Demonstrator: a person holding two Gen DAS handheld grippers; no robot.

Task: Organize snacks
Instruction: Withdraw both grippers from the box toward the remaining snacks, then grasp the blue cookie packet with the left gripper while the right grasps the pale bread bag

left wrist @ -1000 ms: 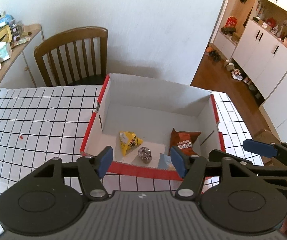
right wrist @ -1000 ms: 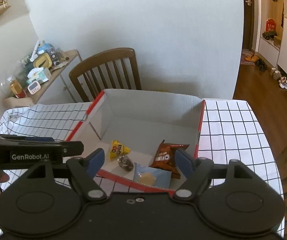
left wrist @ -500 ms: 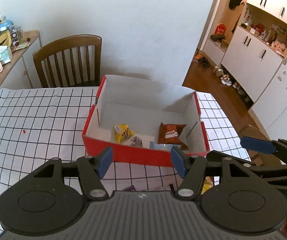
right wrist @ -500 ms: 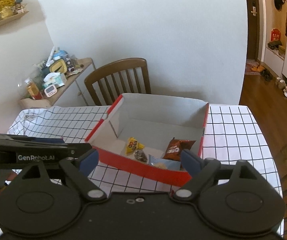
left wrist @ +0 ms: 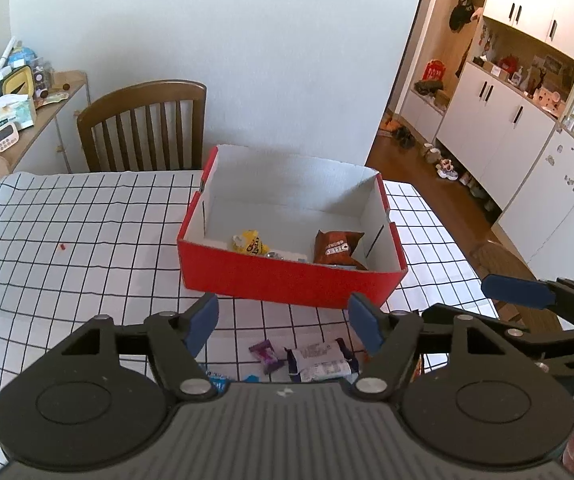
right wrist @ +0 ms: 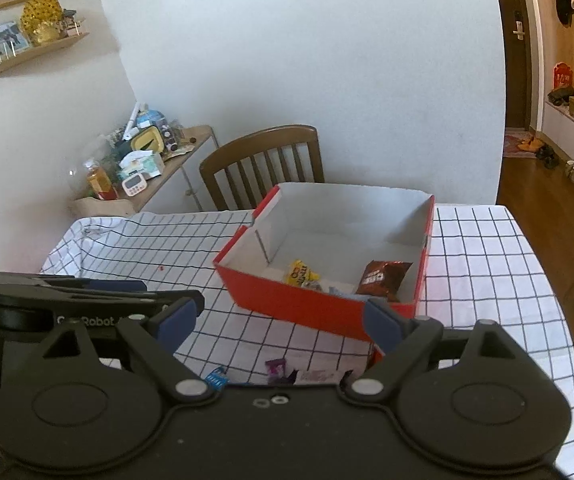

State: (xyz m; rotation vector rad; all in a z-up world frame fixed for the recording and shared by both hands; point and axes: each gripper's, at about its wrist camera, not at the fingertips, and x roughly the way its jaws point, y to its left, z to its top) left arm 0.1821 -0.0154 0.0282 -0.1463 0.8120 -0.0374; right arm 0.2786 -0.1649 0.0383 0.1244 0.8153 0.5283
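1. My left gripper has its jaws spread with nothing between the blue pads; they have just been opening wider.
2. My right gripper has its jaws spread wide too, after opening further in the last moment, and they hold nothing.
3. The red box is my landmark. It stands on the desk with its checked cloth, and both grippers hang on its near side, apart from it.
4. Inside the box, toward its near wall, lie a yellow snack bag on the left and a brown Oreo packet on the right. Between them a small silvery piece just shows above the wall; I cannot tell what it is.
5. On the cloth in front of the box, close under my left gripper, lie a small purple candy and, just to its right, a dark wrapper with a white label. A blue packet peeks out further left, mostly hidden by the gripper body.
6. Left of the box, well apart from it, a tiny red speck sits on the cloth.
7. Behind the box, past the desk's far edge, stands a wooden chair.
8. In the left wrist view, my right gripper's arm reaches in to the right of the box.
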